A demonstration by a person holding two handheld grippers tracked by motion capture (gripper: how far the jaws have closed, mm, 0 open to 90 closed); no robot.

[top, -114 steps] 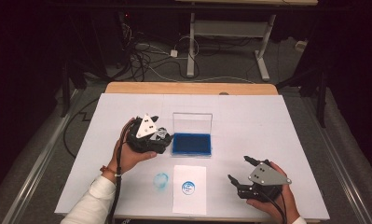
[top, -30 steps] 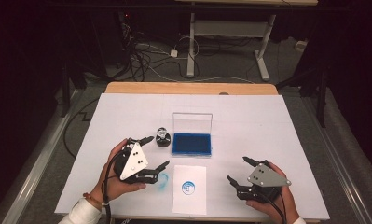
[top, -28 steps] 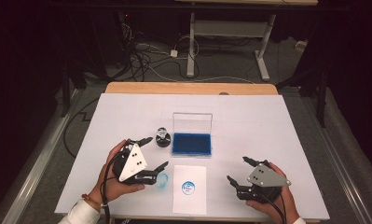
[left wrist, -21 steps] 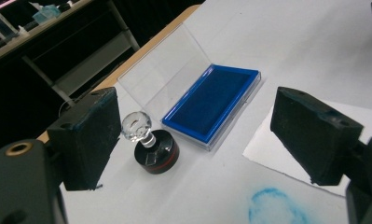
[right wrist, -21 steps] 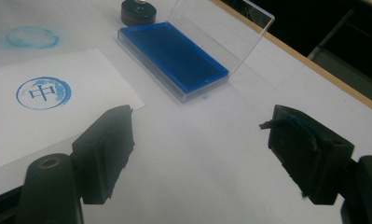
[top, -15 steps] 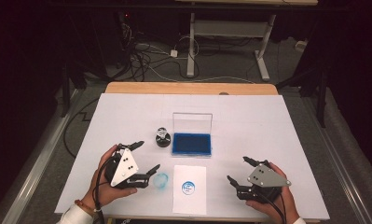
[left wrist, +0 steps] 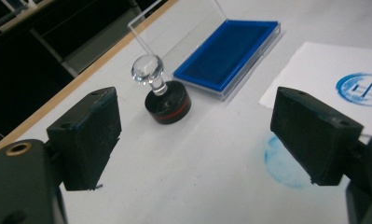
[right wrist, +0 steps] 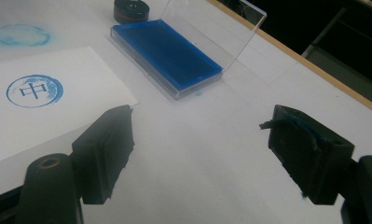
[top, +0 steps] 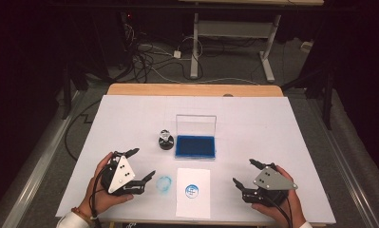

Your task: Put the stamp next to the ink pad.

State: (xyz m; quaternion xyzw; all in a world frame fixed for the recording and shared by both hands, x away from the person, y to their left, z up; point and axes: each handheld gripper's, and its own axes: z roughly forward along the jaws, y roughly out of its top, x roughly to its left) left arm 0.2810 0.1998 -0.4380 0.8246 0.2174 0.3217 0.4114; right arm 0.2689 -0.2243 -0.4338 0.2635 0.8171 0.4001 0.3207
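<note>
A black round stamp with a clear knob stands upright on the white table cover, just left of the open blue ink pad. A white sheet carrying a blue round print lies in front of the pad. My left gripper rests open near the front left, empty, with the stamp a short way beyond its jaws. My right gripper sits open at the front right, with nothing between its jaws.
A faint blue round smudge marks the table cover between the left gripper and the sheet. The pad's clear lid stands upright at its back. A wooden table edge runs along the far side, with cables and desk legs on the floor beyond.
My left gripper, which had been over the stamp, has drawn back toward the front left and sunk lower, empty. The stamp stays beside the pad. The right gripper has not moved.
</note>
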